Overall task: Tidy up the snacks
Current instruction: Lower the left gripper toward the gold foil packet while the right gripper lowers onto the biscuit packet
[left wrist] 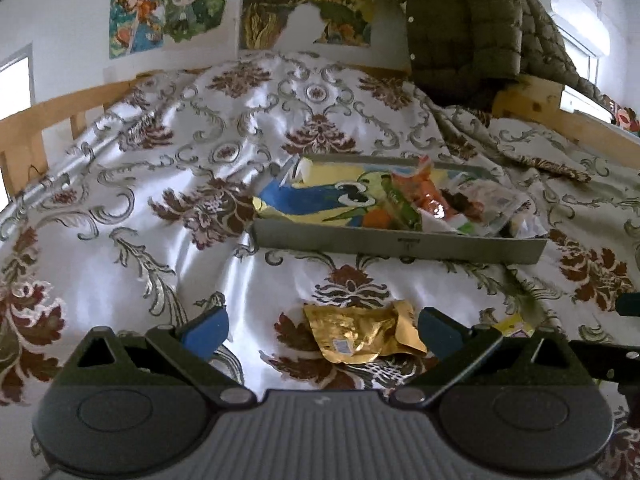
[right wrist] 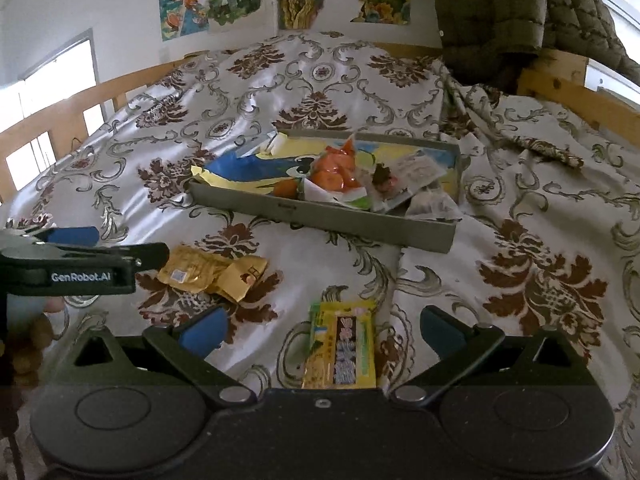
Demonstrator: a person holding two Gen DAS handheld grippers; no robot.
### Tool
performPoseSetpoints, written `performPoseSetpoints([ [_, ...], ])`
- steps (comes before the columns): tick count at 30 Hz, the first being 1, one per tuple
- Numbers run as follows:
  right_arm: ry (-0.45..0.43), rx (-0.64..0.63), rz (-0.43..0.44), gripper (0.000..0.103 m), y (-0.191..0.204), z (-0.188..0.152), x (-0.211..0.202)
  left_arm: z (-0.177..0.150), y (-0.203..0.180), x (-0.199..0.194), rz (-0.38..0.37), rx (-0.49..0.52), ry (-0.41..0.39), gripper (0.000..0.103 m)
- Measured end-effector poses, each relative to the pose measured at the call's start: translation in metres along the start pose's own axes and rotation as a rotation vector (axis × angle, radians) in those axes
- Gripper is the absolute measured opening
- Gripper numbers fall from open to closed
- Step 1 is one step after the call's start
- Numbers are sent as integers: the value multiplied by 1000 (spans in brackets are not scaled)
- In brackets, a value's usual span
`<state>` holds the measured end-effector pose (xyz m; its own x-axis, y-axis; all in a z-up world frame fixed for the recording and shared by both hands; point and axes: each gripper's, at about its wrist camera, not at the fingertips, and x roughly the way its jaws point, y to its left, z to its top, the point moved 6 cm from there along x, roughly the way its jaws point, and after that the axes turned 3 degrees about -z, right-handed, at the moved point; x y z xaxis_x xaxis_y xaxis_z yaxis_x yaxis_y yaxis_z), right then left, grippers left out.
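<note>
A crumpled gold snack packet point(left wrist: 360, 332) lies on the patterned bedspread between the blue pads of my left gripper point(left wrist: 322, 330), which is open just above it. The same gold packet point(right wrist: 212, 272) shows in the right wrist view beside the left gripper point(right wrist: 86, 246). A yellow-green snack packet point(right wrist: 344, 346) lies flat between the spread fingers of my open right gripper point(right wrist: 320, 332); its yellow corner point(left wrist: 514, 326) peeks past the left gripper's right finger. Farther back sits a grey tray point(left wrist: 400, 242) point(right wrist: 328, 216) holding an orange snack bag point(left wrist: 424, 196) point(right wrist: 336, 168) and several clear packets on a parrot picture.
The bed's floral cover point(left wrist: 160, 184) is rumpled, with a fold of fabric point(right wrist: 540, 148) right of the tray. Wooden bed rails point(left wrist: 24, 136) point(right wrist: 580, 96) run along both sides. A dark green quilted jacket point(left wrist: 472, 28) hangs at the back right, and posters point(right wrist: 212, 0) cover the wall.
</note>
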<state>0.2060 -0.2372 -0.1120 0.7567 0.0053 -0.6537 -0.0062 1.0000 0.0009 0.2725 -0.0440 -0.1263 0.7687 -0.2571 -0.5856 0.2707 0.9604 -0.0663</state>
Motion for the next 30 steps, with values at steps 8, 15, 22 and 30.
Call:
performPoseSetpoints([
  [8, 32, 9, 40, 102, 8, 4, 30, 3, 12, 22, -27, -19, 16, 103],
  [15, 55, 8, 46, 102, 11, 1, 44, 1, 17, 47, -81, -19, 56, 103],
  [22, 133, 21, 43, 99, 8, -11, 57, -10, 18, 65, -153, -42, 106, 103],
  [30, 199, 45, 49, 90, 5, -22, 66, -8, 10, 69, -221, -18, 112, 98],
])
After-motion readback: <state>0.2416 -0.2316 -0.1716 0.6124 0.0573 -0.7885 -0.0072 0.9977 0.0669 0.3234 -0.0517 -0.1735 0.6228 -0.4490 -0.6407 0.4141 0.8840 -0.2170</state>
